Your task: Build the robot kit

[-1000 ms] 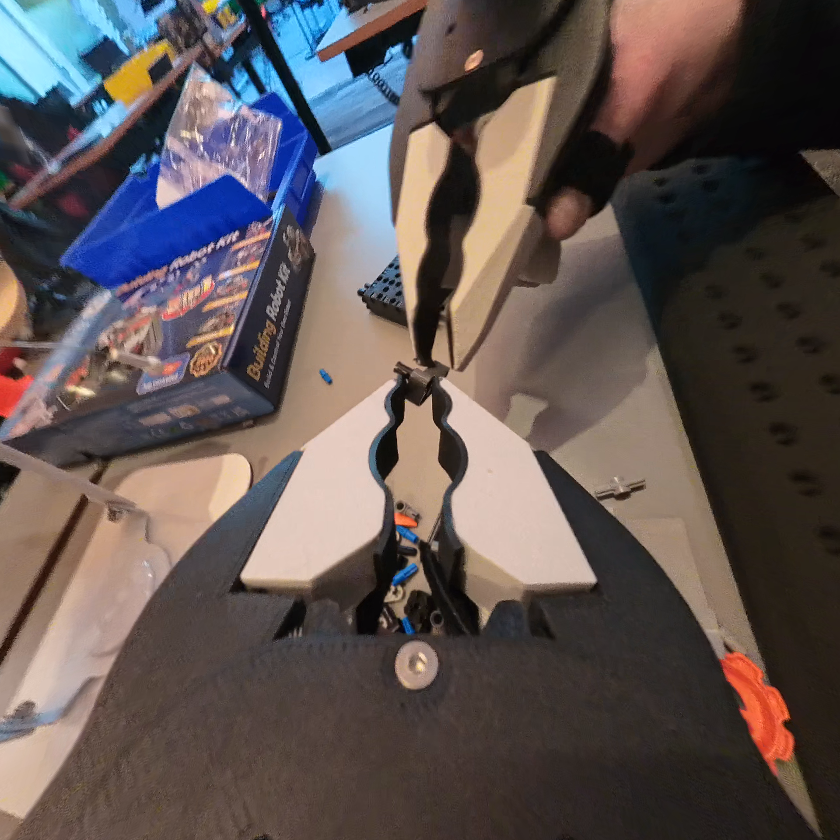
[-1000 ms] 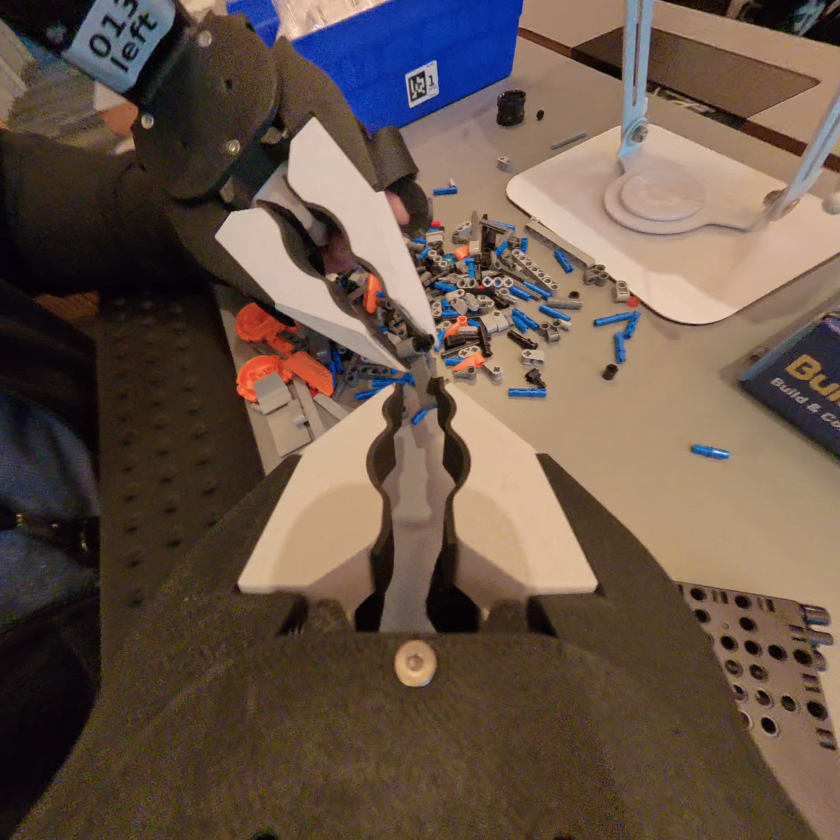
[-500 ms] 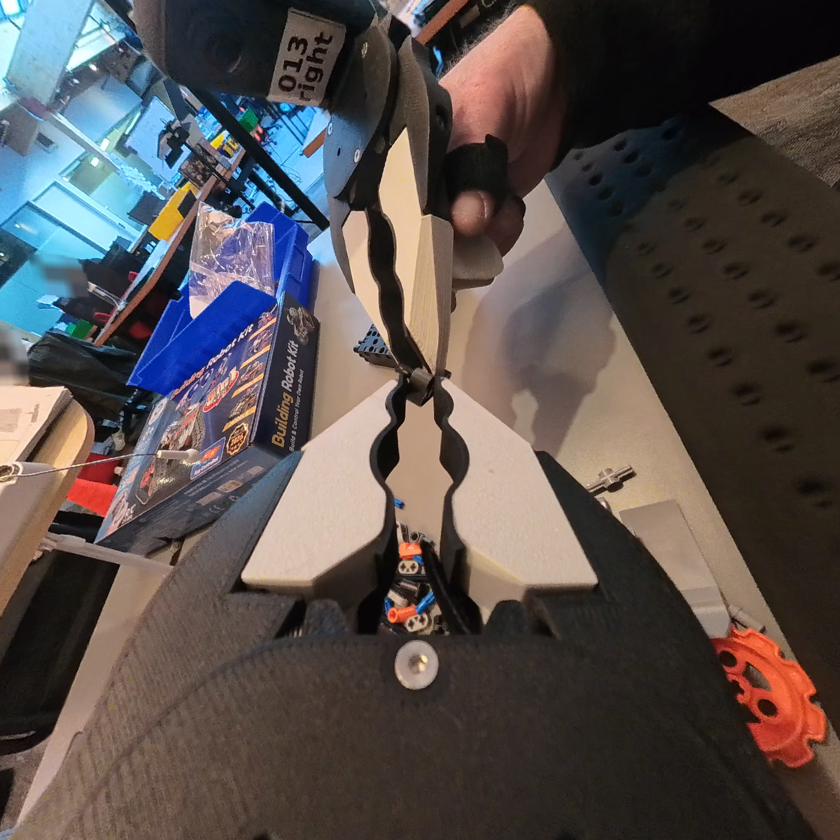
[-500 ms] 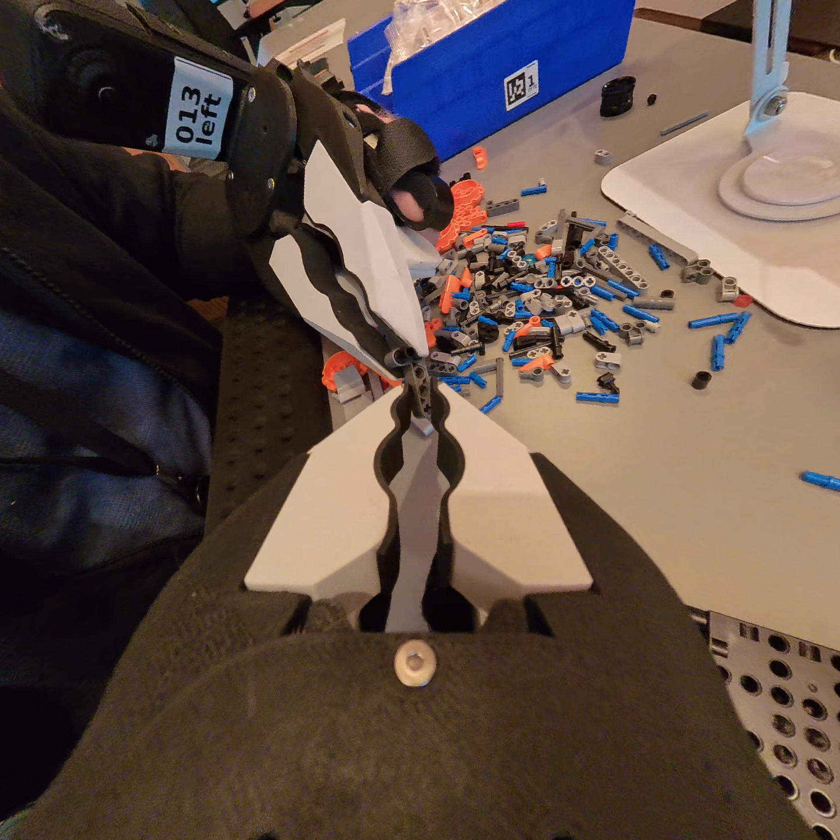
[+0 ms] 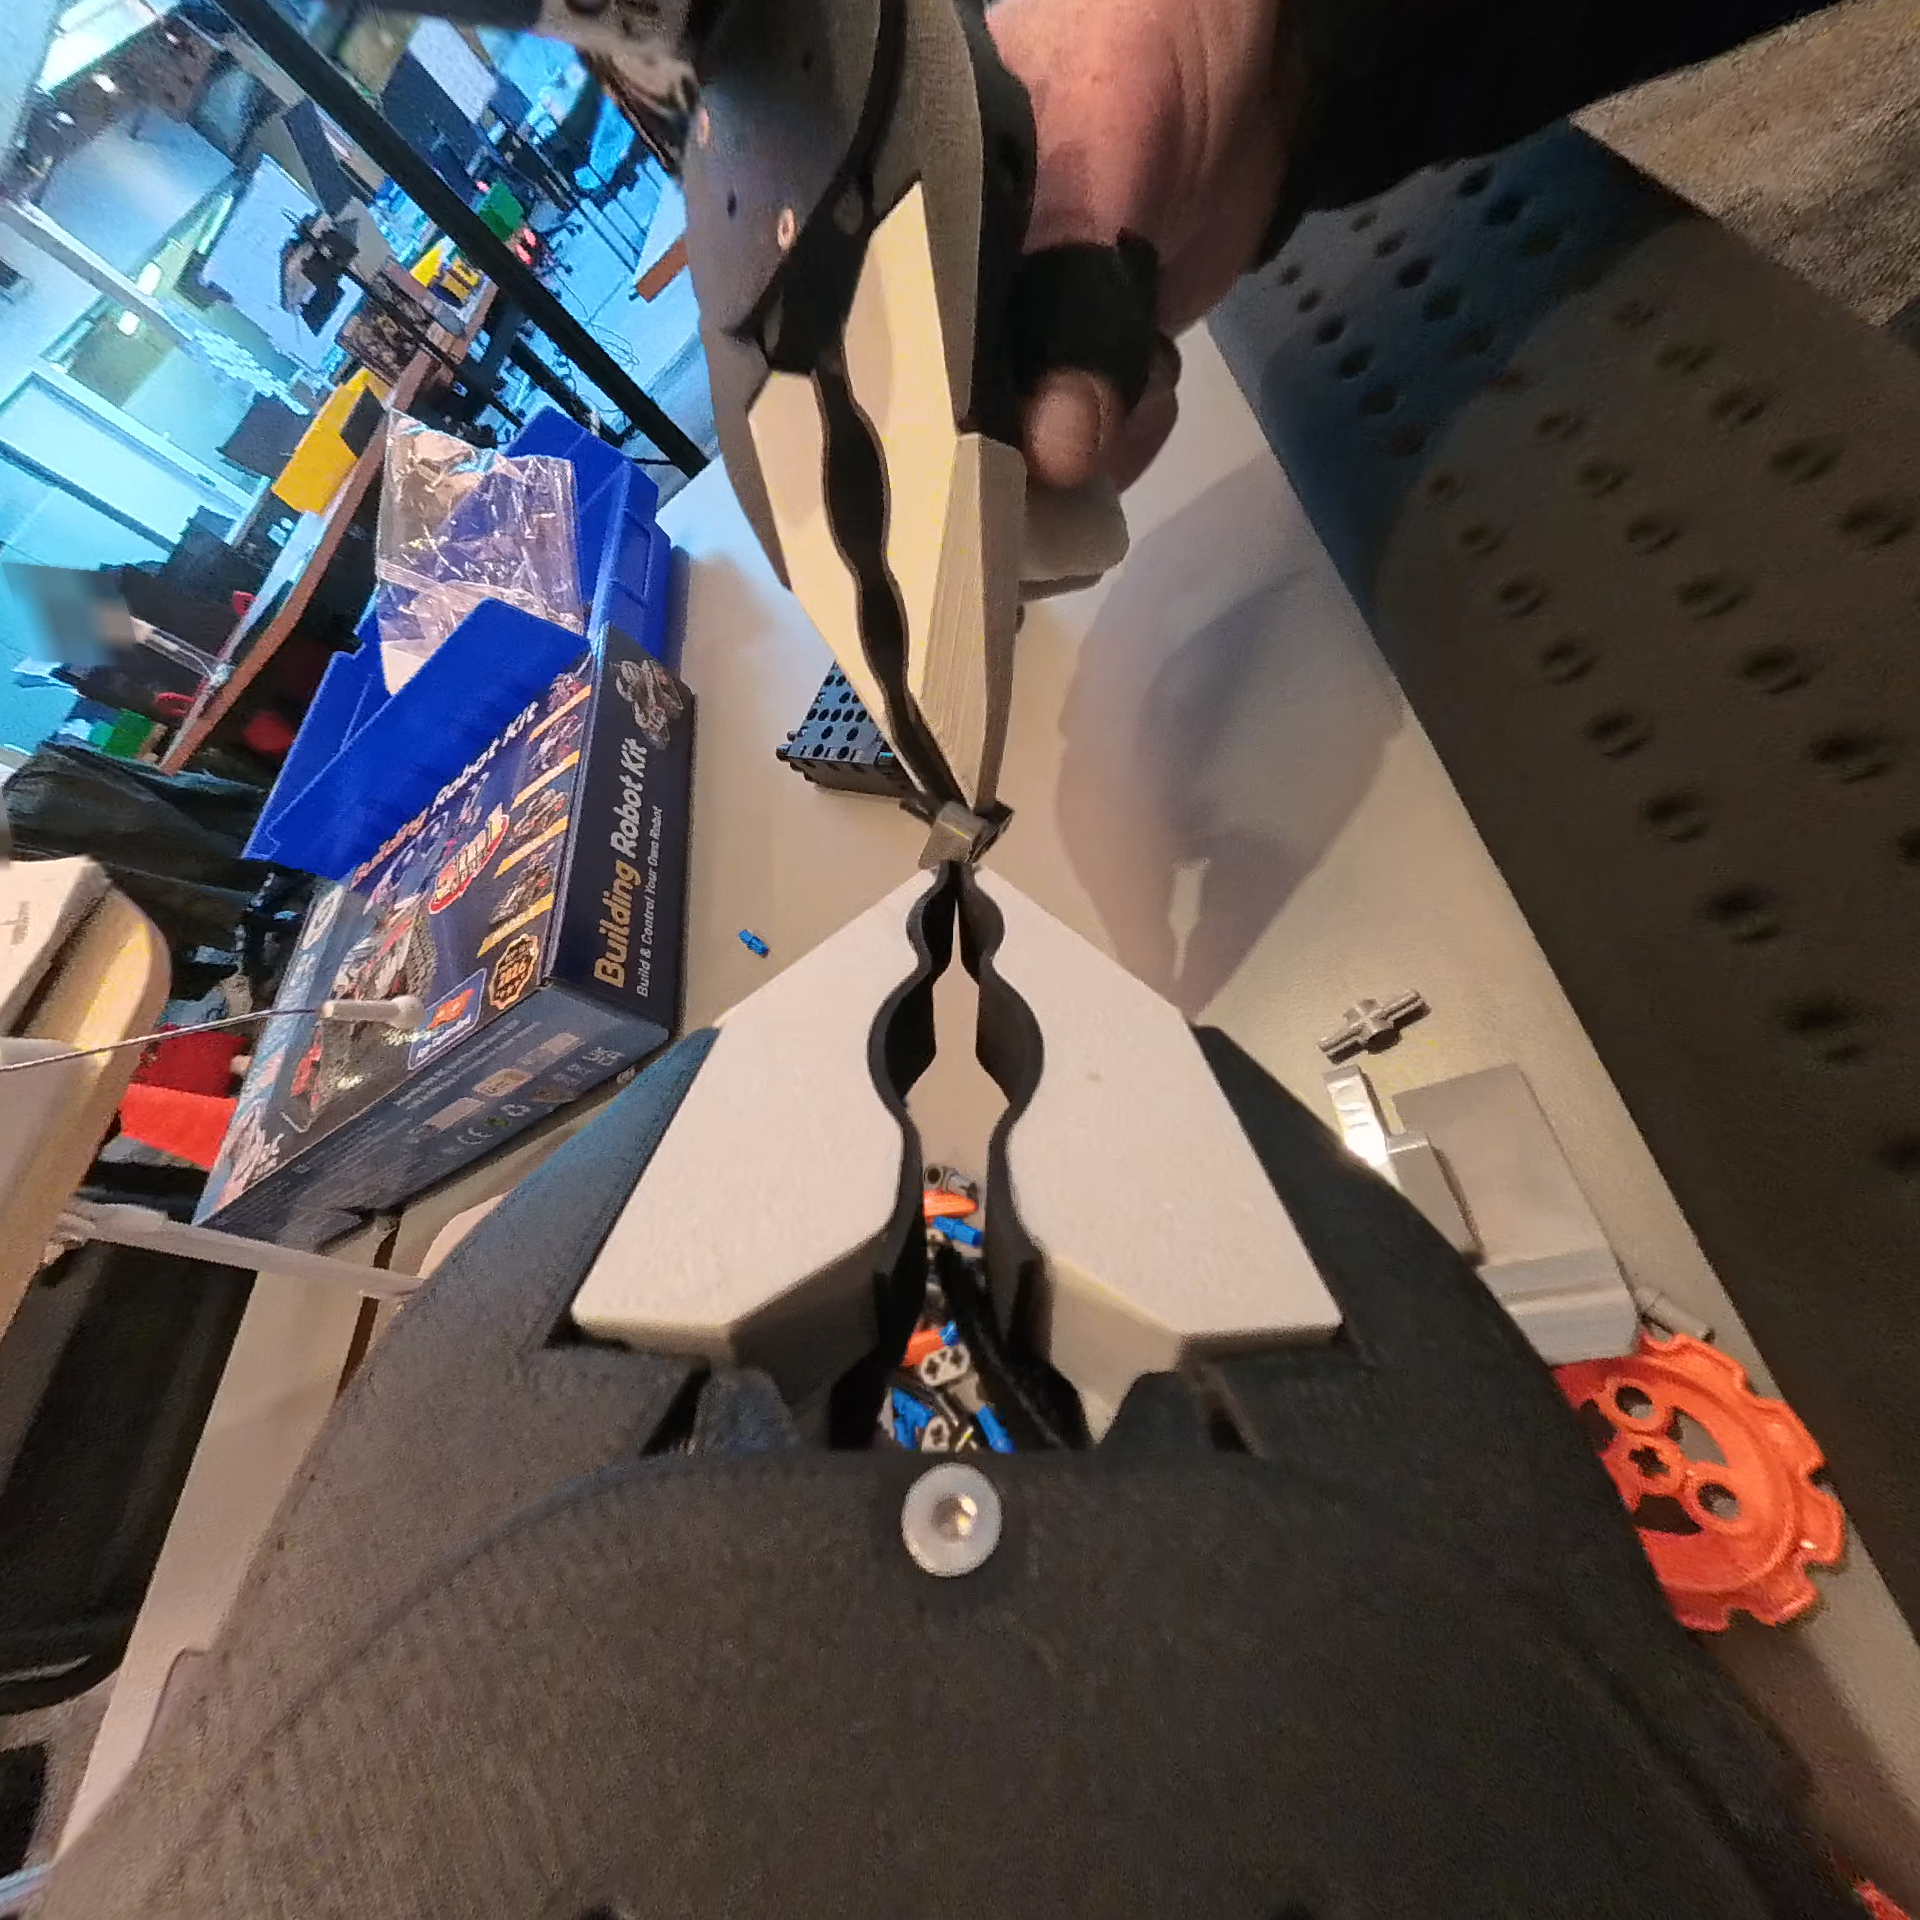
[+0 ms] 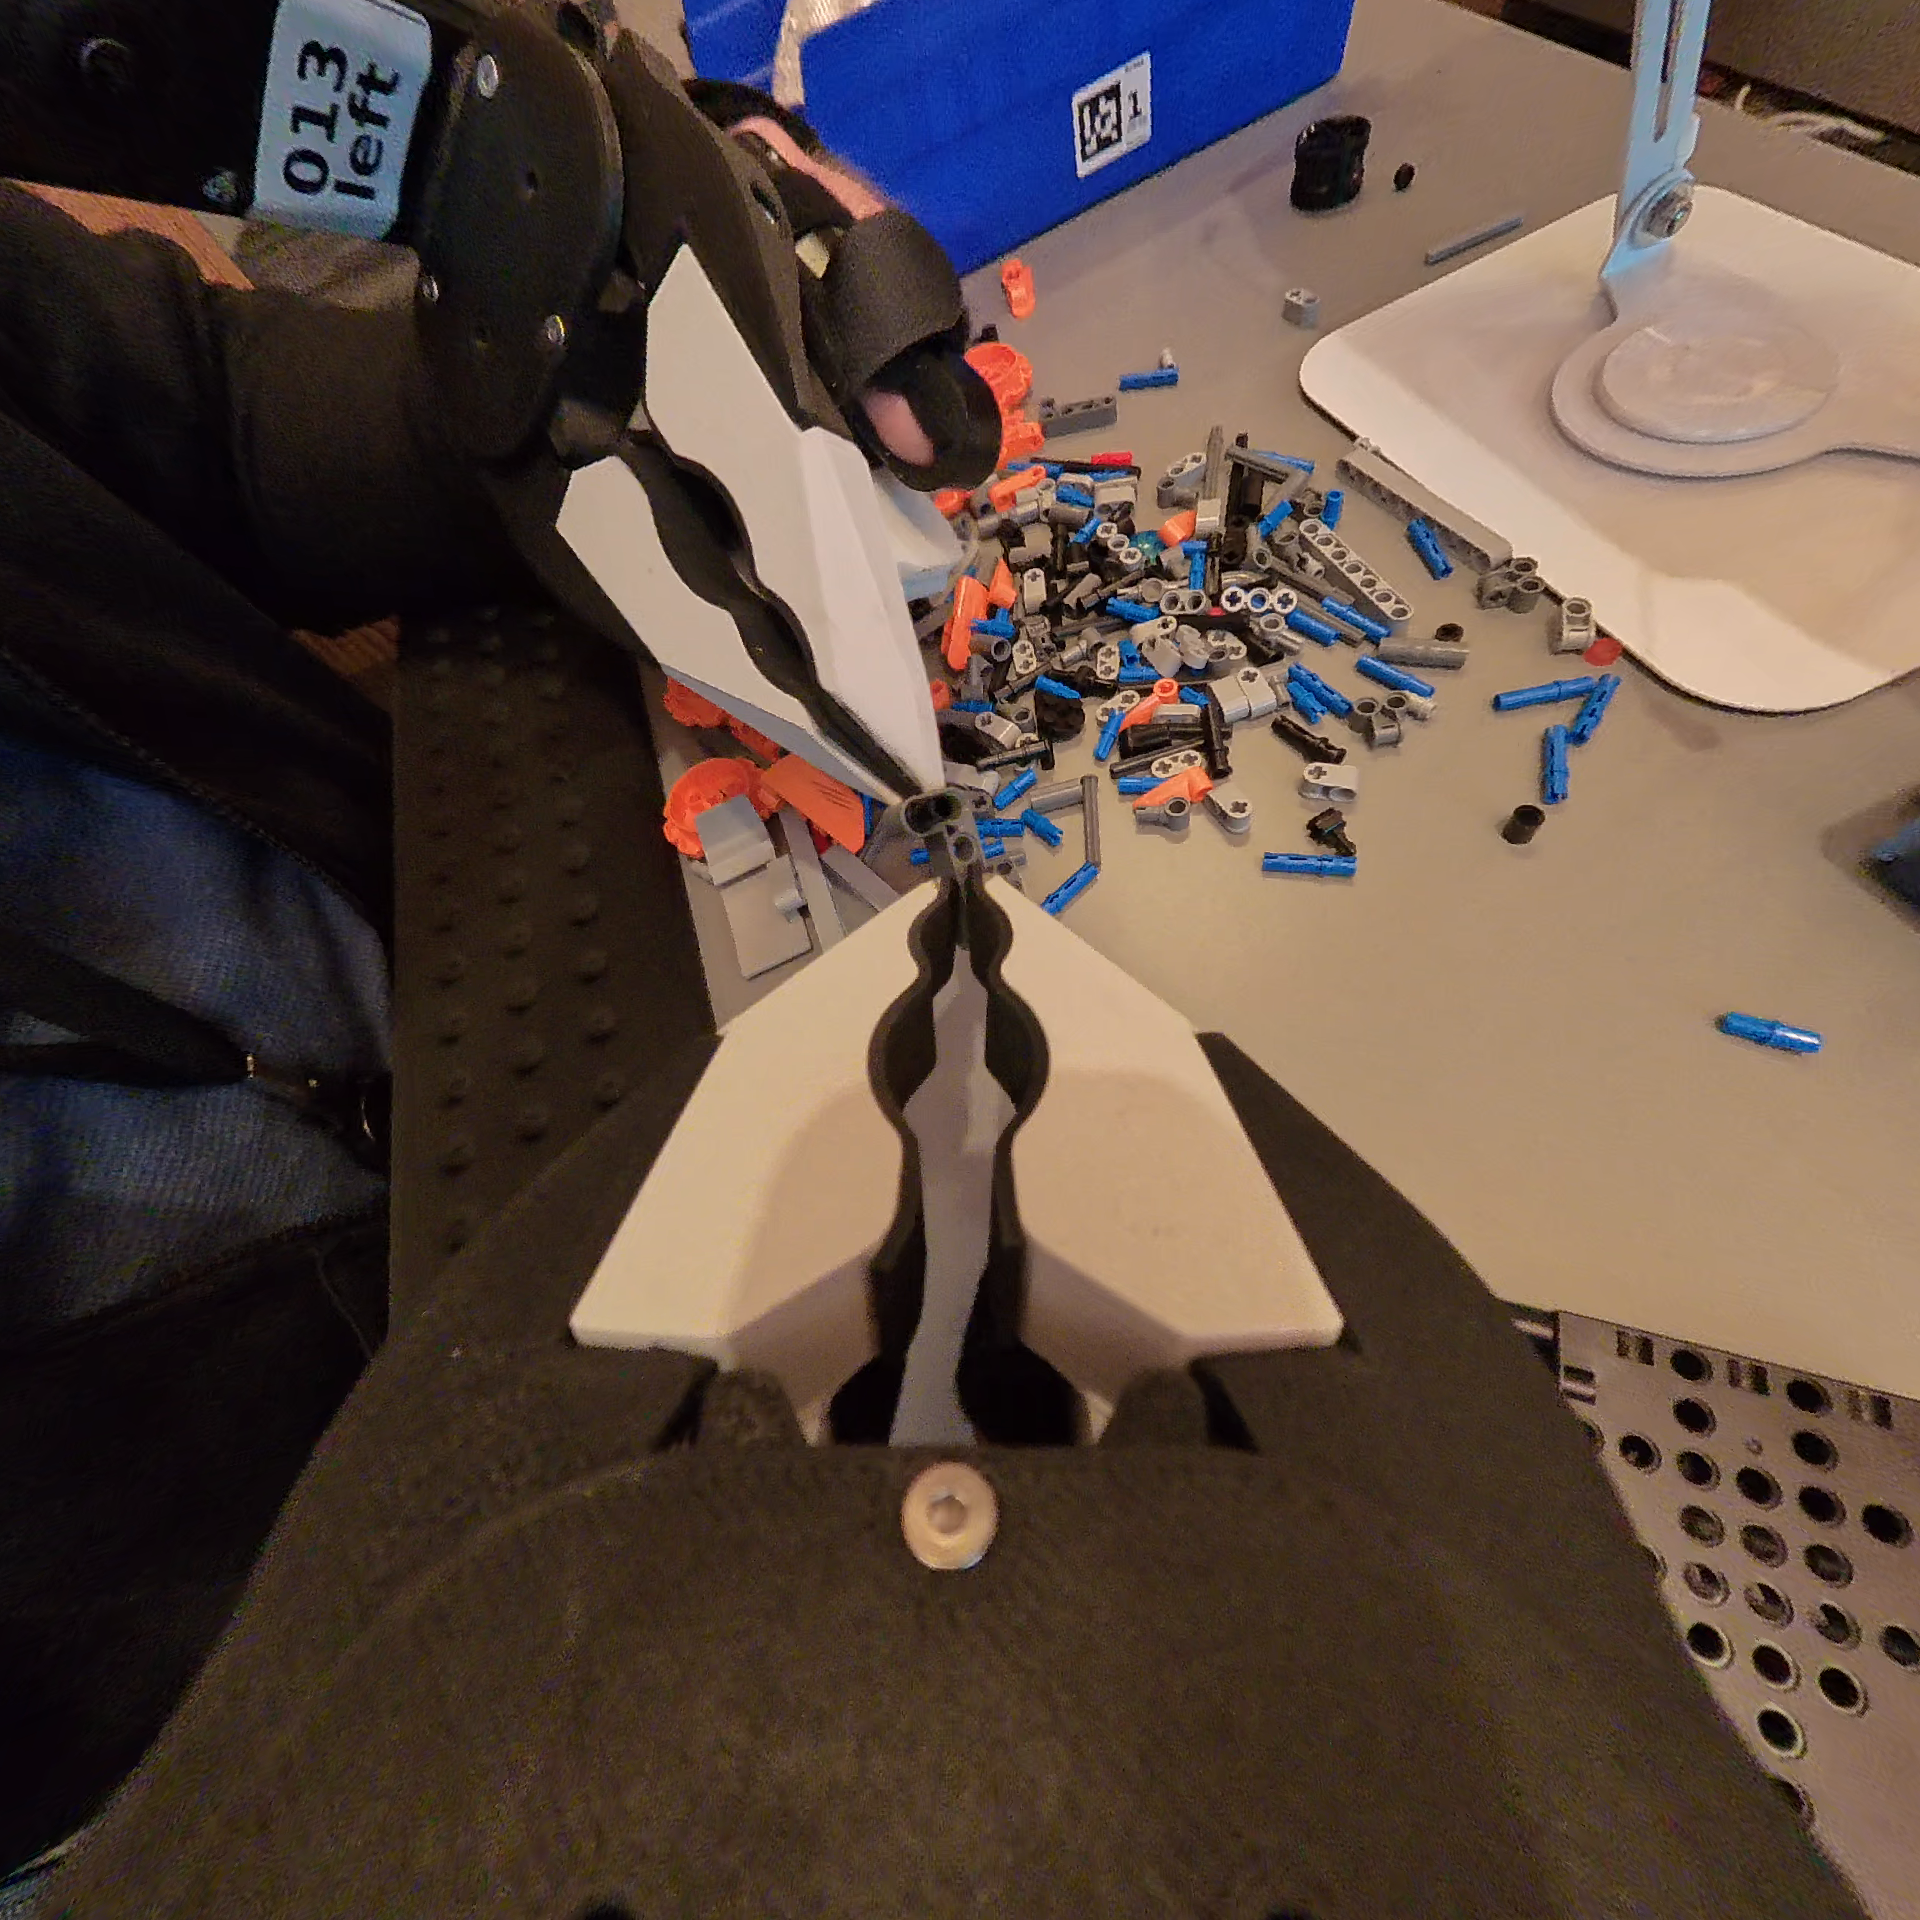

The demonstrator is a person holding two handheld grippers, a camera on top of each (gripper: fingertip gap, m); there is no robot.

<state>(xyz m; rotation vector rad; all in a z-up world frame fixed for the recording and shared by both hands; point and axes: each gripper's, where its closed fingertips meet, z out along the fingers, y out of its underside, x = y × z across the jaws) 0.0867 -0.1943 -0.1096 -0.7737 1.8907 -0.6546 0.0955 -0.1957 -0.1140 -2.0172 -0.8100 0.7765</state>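
- The left gripper [image 5: 951, 899] had its jaws pressed almost together, only a thin dark sliver showing between the tips, where they pinched one end of a small grey connector piece [image 5: 966, 831].
- The right gripper [image 6: 956, 902] was likewise nearly shut at the tips, nipping the same piece from the opposite side, so the two sets of jaws met tip to tip with the piece between them, lifted off the table [image 6: 1455, 1091].
- Which part of the piece sat in which jaws could not be told cleanly; it looked like two small holed parts joined.
- Beyond the right jaws and slightly to their right lay a loose pile of parts [image 6: 1195, 644], grey, black, blue and orange.
- A lone blue pin [image 6: 1766, 1034] lay well to the right of those jaws, and a perforated plate [image 6: 1766, 1558] lay beside the gripper body.
- Right of the left jaws sat an orange gear [image 5: 1704, 1475]; left of them, a printed box [image 5: 488, 935].
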